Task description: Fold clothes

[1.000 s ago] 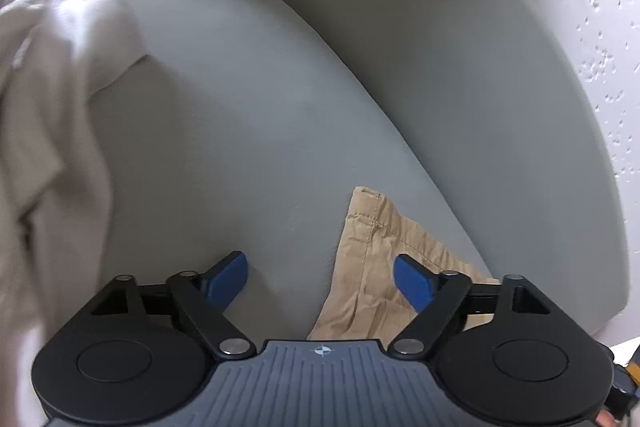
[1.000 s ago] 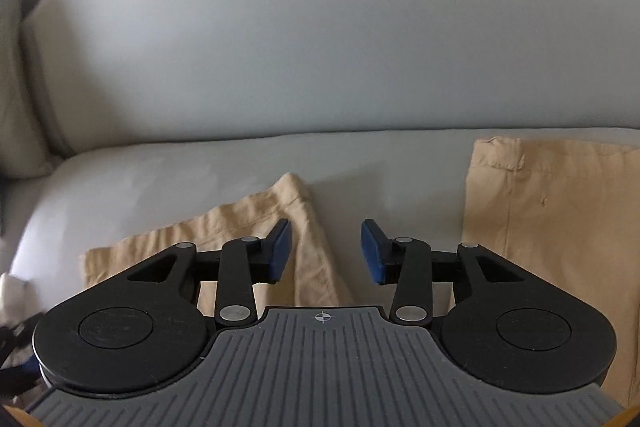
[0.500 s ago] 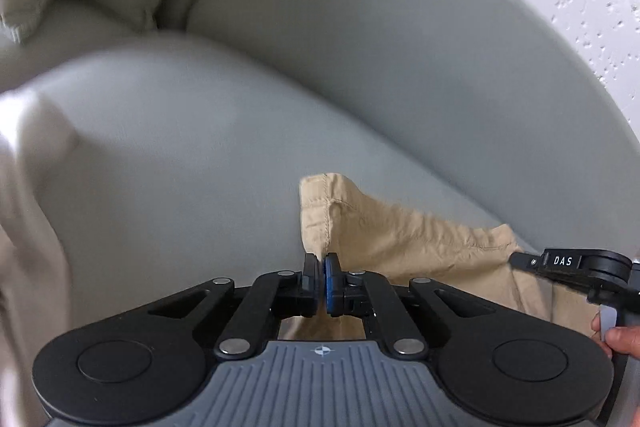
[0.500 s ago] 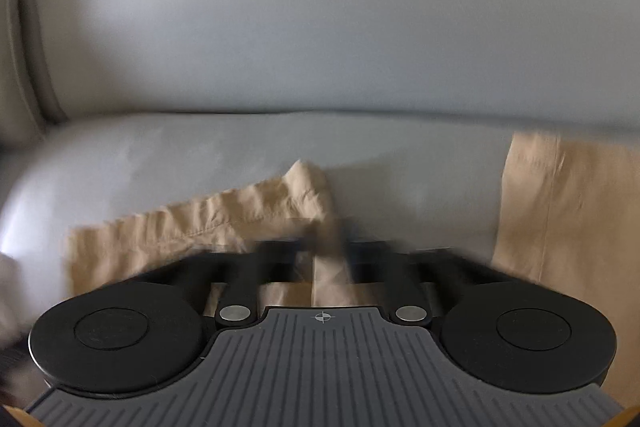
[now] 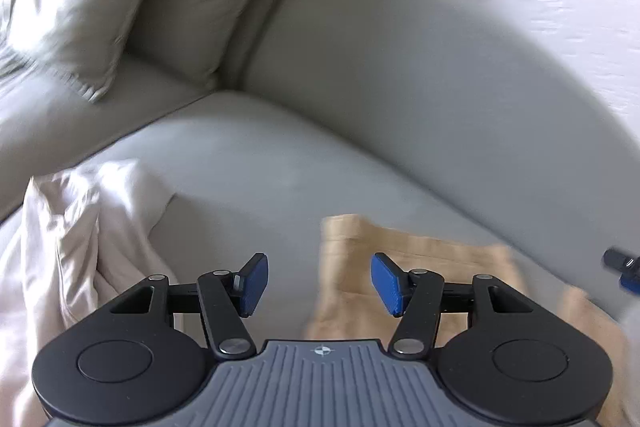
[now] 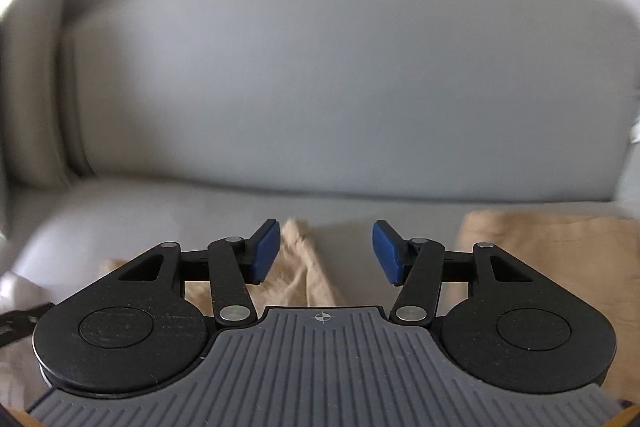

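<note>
Tan trousers (image 5: 420, 267) lie low on the grey sofa (image 5: 280, 167), at lower right of the left-wrist frame and along the bottom of the right-wrist frame, where one part (image 6: 304, 267) sits lower centre and another (image 6: 540, 247) at lower right. Cream cloth (image 5: 80, 227) is heaped at lower left. Left tool (image 5: 318, 281) is spread wide with nothing between its pads, over the trousers' near edge. Right tool (image 6: 324, 253) is equally wide and empty, over the gap between the two tan parts. Both frames are blurred, so creases are hard to read, and whether this lay comes before a fold or after one cannot be told. For any pinch to go well, I judge each tool should take a hem or corner squarely, catching every layer, and both should lift level so the cloth stays flat.
</note>
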